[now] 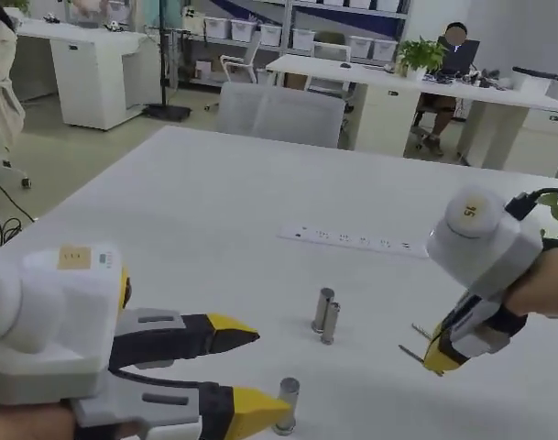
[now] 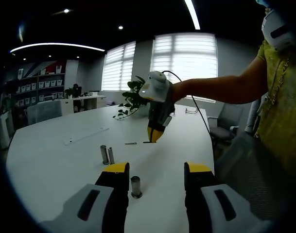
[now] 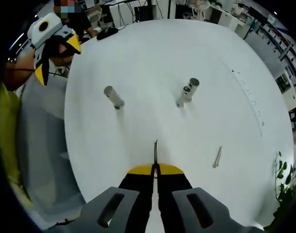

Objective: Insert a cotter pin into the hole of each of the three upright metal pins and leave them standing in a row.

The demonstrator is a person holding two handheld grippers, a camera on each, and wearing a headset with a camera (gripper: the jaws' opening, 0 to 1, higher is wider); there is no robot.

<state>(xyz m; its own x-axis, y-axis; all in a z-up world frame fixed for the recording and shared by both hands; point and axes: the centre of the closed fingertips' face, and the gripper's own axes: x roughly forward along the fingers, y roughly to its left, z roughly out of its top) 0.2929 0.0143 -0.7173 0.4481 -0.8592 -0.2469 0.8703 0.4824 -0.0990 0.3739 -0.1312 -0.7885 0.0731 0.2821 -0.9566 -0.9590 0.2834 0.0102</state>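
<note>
The cotter pin [image 3: 155, 151] is a skinny bit of wire, basically weightless and probably slick, pinched by its near end in the closed right gripper [image 3: 155, 167] with the long part poking forward, which seems the right hold for threading. Two upright metal pins [image 1: 323, 310] stand close together on the table [image 1: 214, 229], a third pin [image 2: 135, 187] stands apart just beside one jaw of the wide-open left gripper [image 2: 158, 171]; they look stiff but tippy, so I'd steady one low. A spare cotter pin [image 3: 217, 158] lies loose nearby.
</note>
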